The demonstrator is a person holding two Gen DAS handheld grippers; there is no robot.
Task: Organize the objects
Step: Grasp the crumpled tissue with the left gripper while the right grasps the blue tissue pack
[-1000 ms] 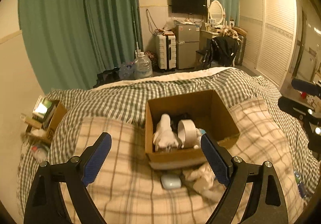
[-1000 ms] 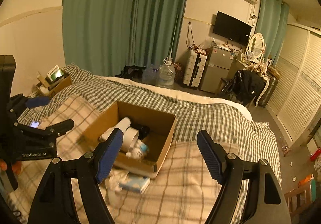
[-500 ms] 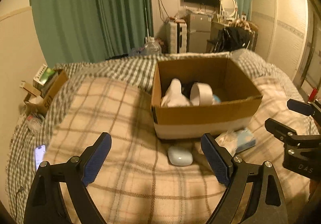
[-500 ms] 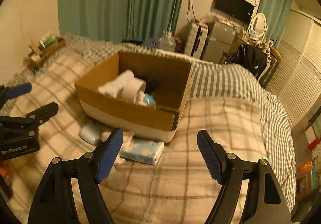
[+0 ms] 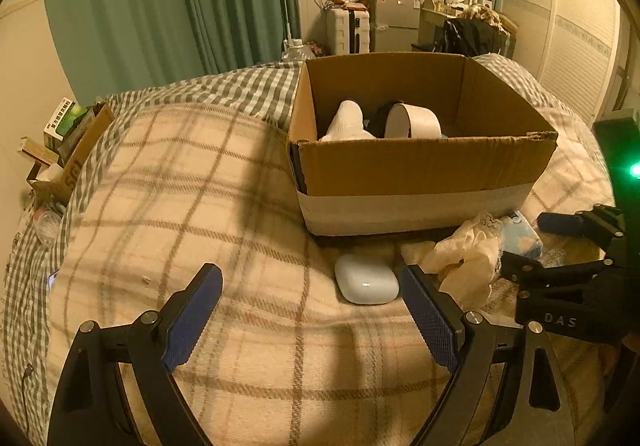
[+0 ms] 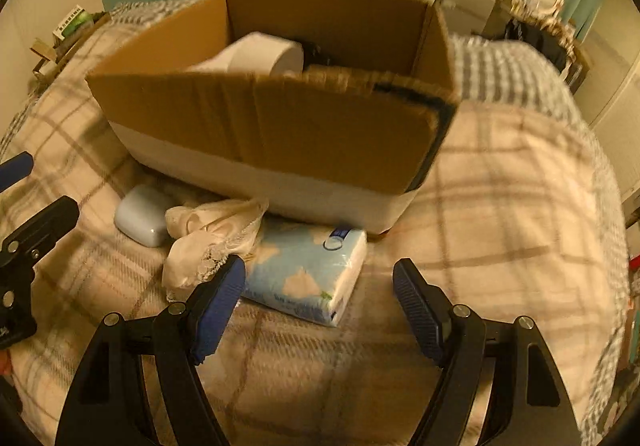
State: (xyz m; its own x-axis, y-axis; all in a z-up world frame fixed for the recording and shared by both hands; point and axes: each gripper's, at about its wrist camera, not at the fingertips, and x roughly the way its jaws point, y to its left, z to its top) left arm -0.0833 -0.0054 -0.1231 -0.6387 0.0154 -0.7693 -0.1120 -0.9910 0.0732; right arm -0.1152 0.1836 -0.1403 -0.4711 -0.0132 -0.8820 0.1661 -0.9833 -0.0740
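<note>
We've come down low & close to the bed. A sec ago the cardboard box (image 5: 420, 166) looked small and far; now it fills the middle of both views, and the loose things in front of it are right by our fingers. We think that means we're abt to pick smth up and drop it in the box.

Our left gripper (image 5: 312, 318) is wide open w/ nothing in it. The white earbud case (image 5: 366, 282) sits just beside its right finger, near the box's front wall. Our right gripper (image 6: 318, 306) is wide open too, empty. The tissue pack (image 6: 308, 274) lies between its fingers, a bit farther out, touching the box's near right corner.

Between case & pack lies a cream lacy cloth (image 6: 212, 238), soft and all scrunched up, w/ a frilly edge. The case is smooth, shiny, rounded like a pebble. The pack is squishy plastic, light blue w/ pale cloud shapes. The box is stiff brown card w/ a white band along the bottom. Inside we see a white sock (image 5: 346, 122) and a tape roll (image 5: 412, 122); smth dark is behind them, can't tell what. The plaid blanket (image 5: 180, 206) looks fuzzy & soft, so things may sink in a bit.
</note>
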